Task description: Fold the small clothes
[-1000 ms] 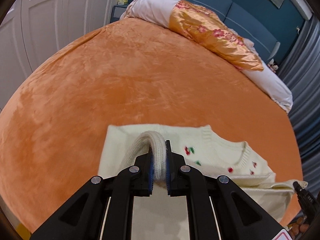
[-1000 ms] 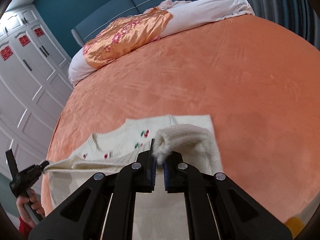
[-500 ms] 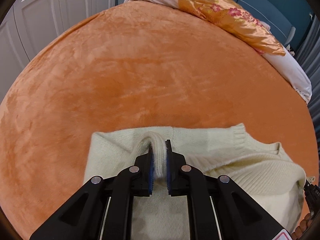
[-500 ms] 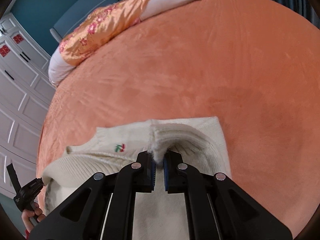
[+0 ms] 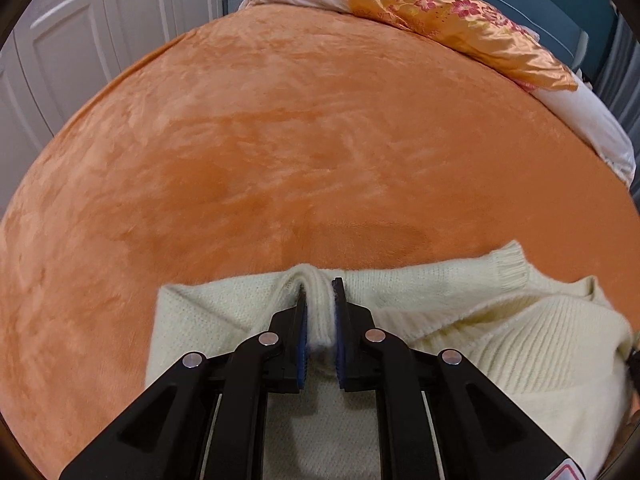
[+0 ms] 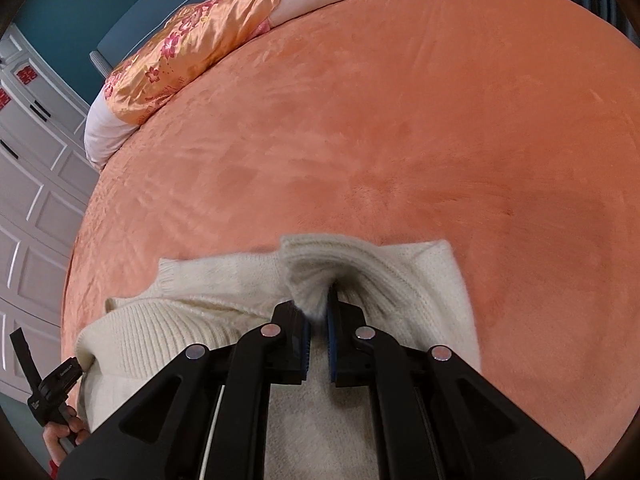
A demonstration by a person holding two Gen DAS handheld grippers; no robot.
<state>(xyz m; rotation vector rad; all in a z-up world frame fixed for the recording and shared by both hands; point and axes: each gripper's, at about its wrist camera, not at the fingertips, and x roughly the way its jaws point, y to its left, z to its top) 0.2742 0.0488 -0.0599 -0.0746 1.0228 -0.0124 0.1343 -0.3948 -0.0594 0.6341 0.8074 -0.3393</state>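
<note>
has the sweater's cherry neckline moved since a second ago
Yes. The sweater has been folded forward over itself: its cherry-embroidered neckline, earlier showing against the orange bedspread, is now covered by the ribbed hem, both hand-held grippers clamped on it.

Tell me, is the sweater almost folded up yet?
About halfway. Done: the cream sweater lies doubled over on the orange bedspread, no front pattern showing. In hand: the left gripper and right gripper each pinch a ribbed edge. Left: laying it flat, letting go, perhaps another fold.
</note>
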